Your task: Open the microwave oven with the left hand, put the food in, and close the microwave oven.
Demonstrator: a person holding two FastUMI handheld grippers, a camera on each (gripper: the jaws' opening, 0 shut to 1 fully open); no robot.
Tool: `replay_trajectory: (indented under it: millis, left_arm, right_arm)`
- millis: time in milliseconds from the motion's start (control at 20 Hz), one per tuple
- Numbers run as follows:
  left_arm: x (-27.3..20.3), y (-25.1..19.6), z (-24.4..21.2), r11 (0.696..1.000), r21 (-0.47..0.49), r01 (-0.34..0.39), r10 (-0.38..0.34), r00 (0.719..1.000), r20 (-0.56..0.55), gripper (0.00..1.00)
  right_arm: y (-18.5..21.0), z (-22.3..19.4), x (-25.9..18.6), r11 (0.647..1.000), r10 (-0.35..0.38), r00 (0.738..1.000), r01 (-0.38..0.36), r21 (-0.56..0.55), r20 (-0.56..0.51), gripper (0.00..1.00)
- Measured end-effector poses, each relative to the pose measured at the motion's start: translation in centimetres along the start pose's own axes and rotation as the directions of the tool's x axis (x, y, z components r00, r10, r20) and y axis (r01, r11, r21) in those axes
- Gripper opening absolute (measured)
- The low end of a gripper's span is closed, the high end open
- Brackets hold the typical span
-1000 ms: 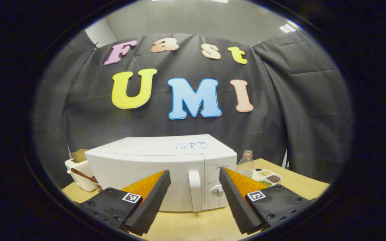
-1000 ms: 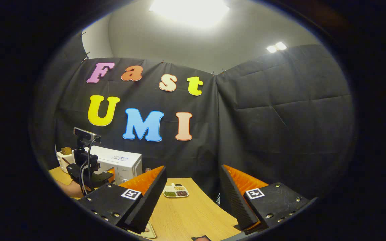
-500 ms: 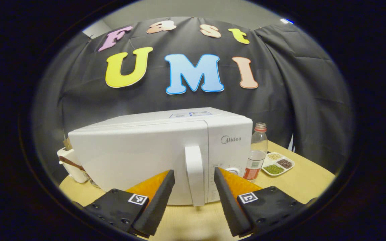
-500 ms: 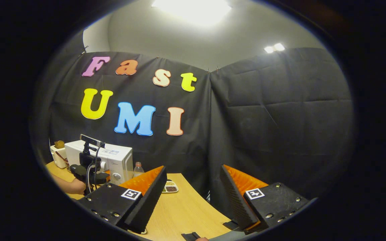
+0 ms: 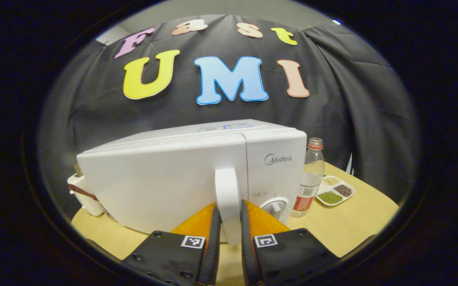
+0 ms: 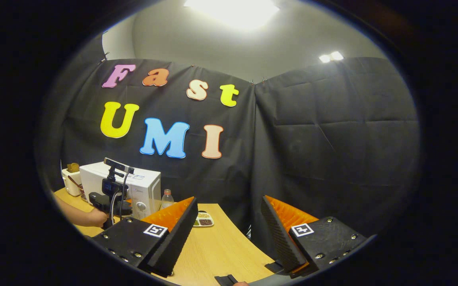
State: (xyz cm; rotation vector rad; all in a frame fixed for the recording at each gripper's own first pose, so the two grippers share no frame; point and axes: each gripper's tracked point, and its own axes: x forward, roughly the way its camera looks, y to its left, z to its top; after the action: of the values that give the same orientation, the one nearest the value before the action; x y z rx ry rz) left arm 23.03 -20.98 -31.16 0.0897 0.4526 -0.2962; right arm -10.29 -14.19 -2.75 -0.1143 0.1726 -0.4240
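Left gripper view: the left gripper (image 5: 229,222) is pinching the upright white door handle (image 5: 226,198) of the microwave oven (image 5: 181,174), one finger pressing on each side of the handle's lower part. The door is sitting flush with the oven body, so the oven is closed. The gripper is pointing straight at the oven front, level with the handle, its two fingers rising from the bottom edge and closing in on the handle. Just right of the handle the control dial (image 5: 275,206) is showing. The oven is standing on a wooden table (image 5: 352,226). Beside its right flank a clear bottle (image 5: 309,174) is standing upright, and next to that a small divided dish (image 5: 335,190) of grains is lying. At the oven's left a white container (image 5: 82,194) is peeking out.

Right gripper view: the right gripper (image 6: 229,228) is hanging above the table (image 6: 221,250) with its fingers spread wide and nothing between them. It is well apart from the microwave oven (image 6: 145,186), which is sitting far off to the left. In front of the oven the left gripper (image 6: 111,198) is being held by a hand (image 6: 96,217) with a bare forearm reaching in from the left. The bottle (image 6: 167,198) and the dish (image 6: 204,219) are lying between the oven and the right gripper.
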Motion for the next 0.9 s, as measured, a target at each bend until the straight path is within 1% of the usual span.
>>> replay_trajectory:
  millis: [50, 100, 150, 250, 300, 350, 400, 550, 650, 700, 900]
  left_arm:
    - [-0.1, 0.0, 0.0, 1.0, 0.003, 0.005, -0.005, 1.0, 0.001, 0.28]
    - [-0.3, 0.1, 0.0, 1.0, 0.001, 0.014, -0.014, 1.0, 0.006, 0.26]
    - [-0.5, 0.1, 0.2, 1.0, -0.003, 0.017, -0.016, 1.0, 0.008, 0.2]
    - [-0.3, 0.0, 0.3, 1.0, -0.003, 0.016, -0.016, 1.0, -0.008, 0.17]
    - [-0.2, 0.1, 0.0, 1.0, -0.014, 0.016, -0.016, 1.0, -0.022, 0.13]
    - [-0.1, 0.2, 0.1, 0.999, -0.03, 0.012, -0.013, 1.0, -0.026, 0.13]
    - [-0.2, 0.2, 0.0, 0.999, -0.039, 0.009, -0.01, 0.999, -0.033, 0.1]
    - [-0.2, 0.3, 0.2, 0.999, -0.052, 0.001, -0.003, 0.999, -0.038, 0.07]
    - [-0.1, 0.3, 0.1, 0.998, -0.065, 0.0, -0.003, 0.999, -0.039, 0.08]
    - [-0.1, 0.2, 0.0, 0.998, -0.069, -0.001, -0.002, 0.999, -0.042, 0.07]
    - [-0.3, 0.2, 0.1, 0.997, -0.08, -0.002, -0.001, 0.999, -0.039, 0.07]
  right_arm:
    - [0.0, 0.0, 0.0, 1.0, 0.002, 1.0, -0.002, 0.003, 0.0, 0.97]
    - [-0.1, 0.0, -0.1, 1.0, 0.006, 1.0, -0.006, 0.008, 0.002, 0.97]
    - [0.0, 0.1, -0.1, 1.0, 0.013, 1.0, -0.013, 0.012, 0.005, 0.97]
    - [-0.1, 0.1, -0.1, 1.0, 0.021, 1.0, -0.021, 0.012, 0.01, 0.98]
    - [0.0, 0.0, -0.1, 1.0, 0.027, 1.0, -0.027, 0.011, 0.014, 0.97]
    - [0.1, 0.1, 0.0, 0.999, 0.032, 0.999, -0.033, 0.01, 0.018, 0.97]
    - [0.0, 0.0, 0.2, 0.999, 0.037, 0.999, -0.037, 0.01, 0.018, 0.98]
    - [0.2, 0.0, 0.6, 0.998, 0.054, 0.998, -0.055, 0.022, 0.02, 0.97]
    - [0.3, 0.2, 1.1, 0.998, 0.062, 0.998, -0.063, 0.024, 0.028, 0.97]
    - [0.4, 0.0, 1.4, 0.998, 0.065, 0.997, -0.066, 0.024, 0.028, 0.97]
    - [1.3, -0.1, 2.8, 0.995, 0.09, 0.996, -0.091, 0.036, 0.021, 0.97]
